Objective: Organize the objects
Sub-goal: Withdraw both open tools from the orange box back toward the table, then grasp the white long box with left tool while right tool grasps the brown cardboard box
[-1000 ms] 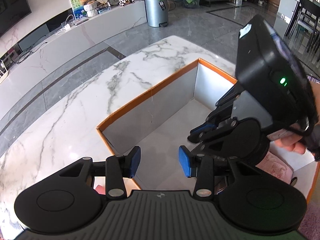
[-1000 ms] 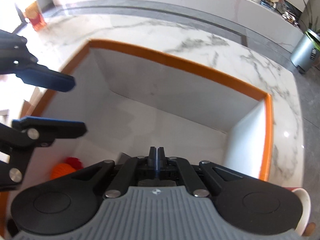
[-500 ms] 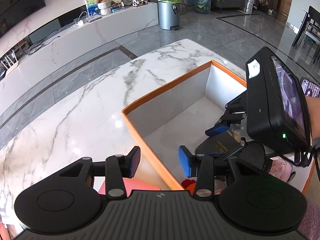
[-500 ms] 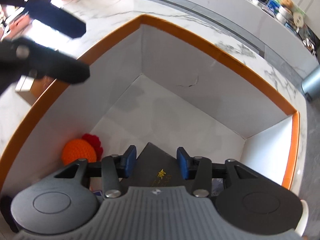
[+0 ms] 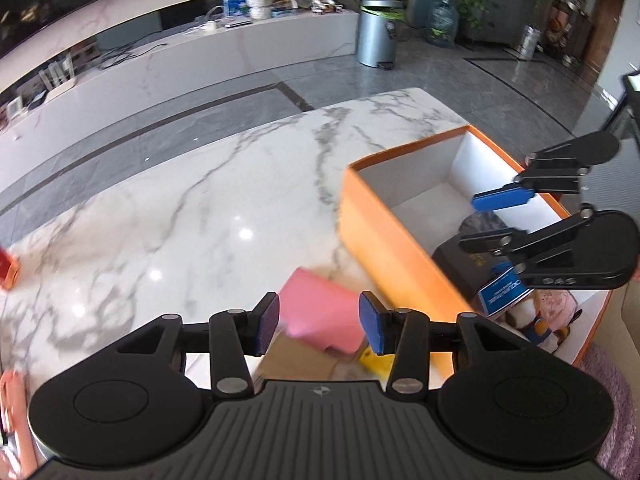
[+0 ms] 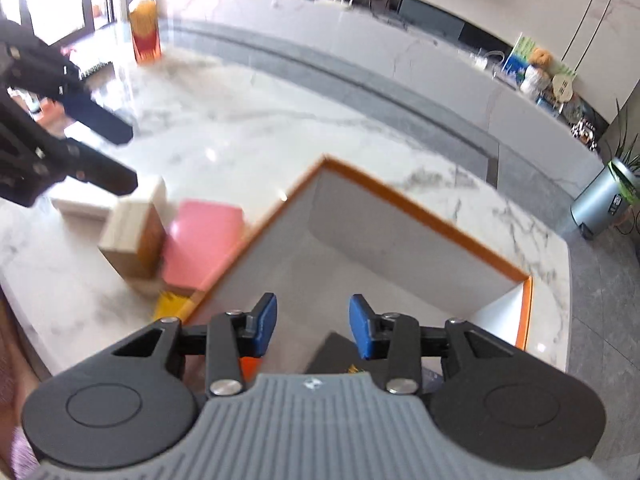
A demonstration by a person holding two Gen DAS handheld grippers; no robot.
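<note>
An orange-rimmed box [image 5: 384, 248] [image 6: 420, 208] with white inner walls stands on the marble table [image 5: 180, 220]. In it lie a dark book [image 5: 456, 260] [image 6: 336, 354], a blue card [image 5: 502, 292] and a plush toy [image 5: 552, 312]. My right gripper [image 6: 313, 326] [image 5: 486, 220] hovers over the book with nothing between its jaws, which are closing a little. My left gripper [image 5: 320, 326] [image 6: 120, 152] hangs empty outside the box, jaws opening. A pink box [image 5: 320, 312] [image 6: 204, 240] lies on the table below and beyond it.
A tan cardboard box [image 6: 132, 232] stands beside the pink box, with a small yellow item [image 6: 172, 308] against the orange wall. An orange carton [image 6: 146, 32] stands at the table's far end. Beyond the table are a low marble counter and a metal bin [image 5: 378, 32].
My right gripper went from shut to open and rose, leaving the dark book in the box. My left gripper swung left from over the box to over the pink box.
</note>
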